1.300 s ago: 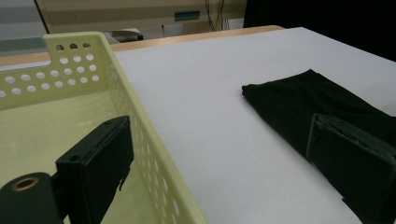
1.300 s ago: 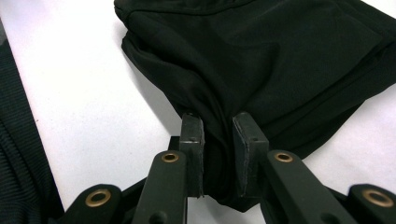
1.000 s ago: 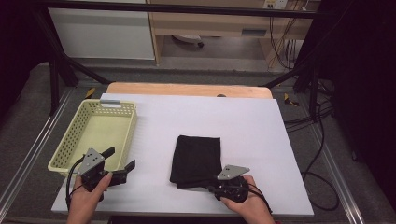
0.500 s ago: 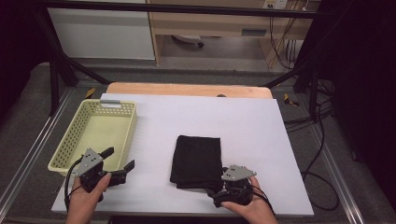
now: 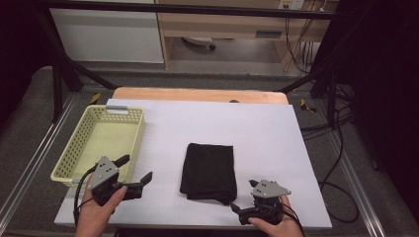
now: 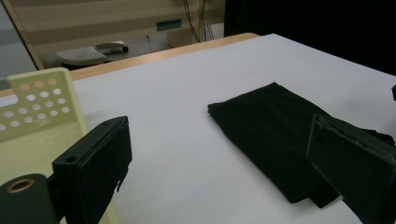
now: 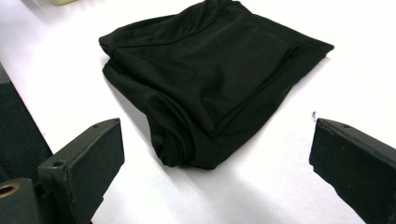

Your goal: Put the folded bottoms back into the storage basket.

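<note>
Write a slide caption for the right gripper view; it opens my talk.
Open right claw faces a folded black cloth on the white table.

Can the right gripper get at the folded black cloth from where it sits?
Probably yes: the right gripper is open just off the near corner of the black cloth, with bare white tabletop between them.

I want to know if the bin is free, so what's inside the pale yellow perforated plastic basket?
The pale yellow perforated plastic basket shows a bare floor with nothing lying on it. Its nearest corner sits behind the left gripper, so that small part is hidden.
</note>
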A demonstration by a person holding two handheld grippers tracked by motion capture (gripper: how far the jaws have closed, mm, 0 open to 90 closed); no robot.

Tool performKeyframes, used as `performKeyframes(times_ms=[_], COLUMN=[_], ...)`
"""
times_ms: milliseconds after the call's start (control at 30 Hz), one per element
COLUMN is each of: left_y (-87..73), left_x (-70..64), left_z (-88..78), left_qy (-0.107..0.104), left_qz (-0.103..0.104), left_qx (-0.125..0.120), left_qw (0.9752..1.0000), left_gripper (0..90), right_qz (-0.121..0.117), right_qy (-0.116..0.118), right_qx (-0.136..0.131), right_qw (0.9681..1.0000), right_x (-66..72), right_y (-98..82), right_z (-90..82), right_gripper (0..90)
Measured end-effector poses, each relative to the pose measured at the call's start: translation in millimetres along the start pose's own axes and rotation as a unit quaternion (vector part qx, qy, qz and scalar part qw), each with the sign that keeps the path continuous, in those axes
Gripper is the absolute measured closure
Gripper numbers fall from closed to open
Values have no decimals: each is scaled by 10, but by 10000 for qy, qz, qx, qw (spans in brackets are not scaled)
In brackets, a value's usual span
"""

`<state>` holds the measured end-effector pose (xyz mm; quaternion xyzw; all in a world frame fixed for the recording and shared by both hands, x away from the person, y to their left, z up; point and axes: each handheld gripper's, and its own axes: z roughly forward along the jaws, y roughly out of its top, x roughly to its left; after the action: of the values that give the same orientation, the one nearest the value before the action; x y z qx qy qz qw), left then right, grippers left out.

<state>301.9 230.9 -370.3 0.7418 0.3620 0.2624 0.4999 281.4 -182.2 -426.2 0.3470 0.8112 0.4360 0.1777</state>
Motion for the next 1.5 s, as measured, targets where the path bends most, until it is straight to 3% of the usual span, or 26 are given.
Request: performKeyframes(times_ms=[200, 367, 567, 800, 1067, 1267, 1500], left_y=[90, 162, 194, 221, 225, 223, 192], left_x=[-184, -260, -224, -158, -174, -241, -221], left_z=[236, 498, 786, 992, 1199, 1394, 1580], left_qy=[-183, -400, -513, -481, -462, -553, -627], left_qz=[242, 355, 297, 171, 264, 389, 277], left_qx=[202, 278, 452, 550, 734, 917, 1176], left_qw=[9993, 9982, 9972, 9972, 9959, 9935, 9907], left_gripper=[65, 64, 67, 72, 72, 74, 97], right_qz=[-24, -43, -13, -74, -109, -159, -182], right_qy=[51, 66, 54, 87, 99, 115, 116], right_qx=[-2, -16, -21, 59, 91, 148, 181], right_qw=[10000, 10000, 10000, 9999, 9998, 9997, 9996], right_x=[8, 25, 25, 51, 67, 87, 95], right_y=[3, 8, 4, -2, -6, -7, -11], right_z=[25, 27, 31, 68, 85, 112, 121], right_gripper=[38, 39, 39, 39, 39, 39, 39])
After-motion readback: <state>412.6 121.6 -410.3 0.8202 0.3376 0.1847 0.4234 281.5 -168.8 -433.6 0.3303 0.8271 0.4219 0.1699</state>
